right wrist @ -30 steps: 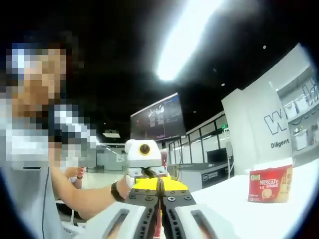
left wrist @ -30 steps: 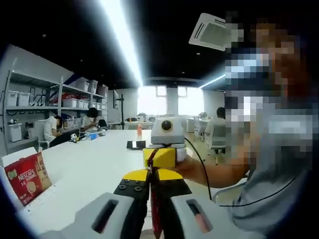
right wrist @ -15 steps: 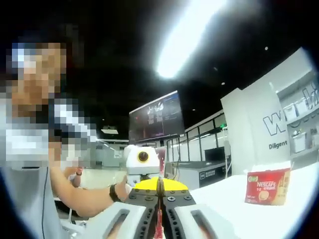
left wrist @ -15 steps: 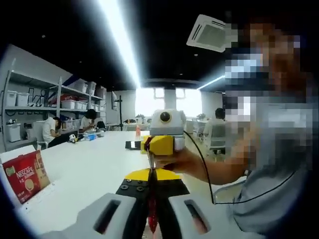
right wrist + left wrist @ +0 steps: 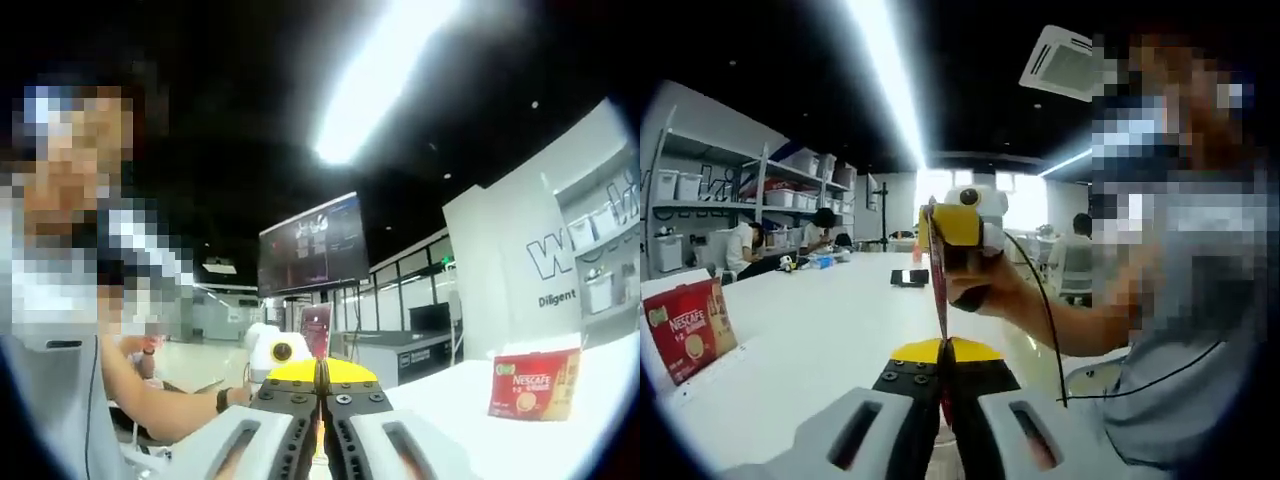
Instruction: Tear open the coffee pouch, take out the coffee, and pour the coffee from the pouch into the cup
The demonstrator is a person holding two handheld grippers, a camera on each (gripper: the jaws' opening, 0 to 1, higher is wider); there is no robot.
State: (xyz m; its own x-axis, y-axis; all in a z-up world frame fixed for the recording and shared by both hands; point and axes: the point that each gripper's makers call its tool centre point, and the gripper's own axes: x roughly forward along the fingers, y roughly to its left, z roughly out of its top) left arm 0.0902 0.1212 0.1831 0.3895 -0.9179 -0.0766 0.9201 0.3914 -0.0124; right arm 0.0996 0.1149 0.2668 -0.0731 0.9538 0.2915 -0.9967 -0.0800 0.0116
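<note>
A thin red coffee stick pouch [image 5: 939,290] stands on edge, running from my left gripper [image 5: 945,347] up to my right gripper [image 5: 938,222]. The left jaws are shut on its lower end. The right gripper, held by a hand [image 5: 985,285], is shut on its upper end and sits above and beyond the left one. In the right gripper view my right gripper [image 5: 320,366] is shut with a thin strip between its jaws. The left gripper's body [image 5: 270,356] shows low, just behind them, and a red piece of pouch [image 5: 317,330] rises above it.
A red Nescafe box [image 5: 685,328] [image 5: 530,384] stands on the long white table [image 5: 810,340]. A person's arm and torso are close on the right of the left gripper view. People sit at the table's far end beside shelves [image 5: 750,205].
The right gripper has risen and shifted a little left in the left gripper view, so more of the pouch shows between the two grippers. The left gripper has dropped lower in the right gripper view.
</note>
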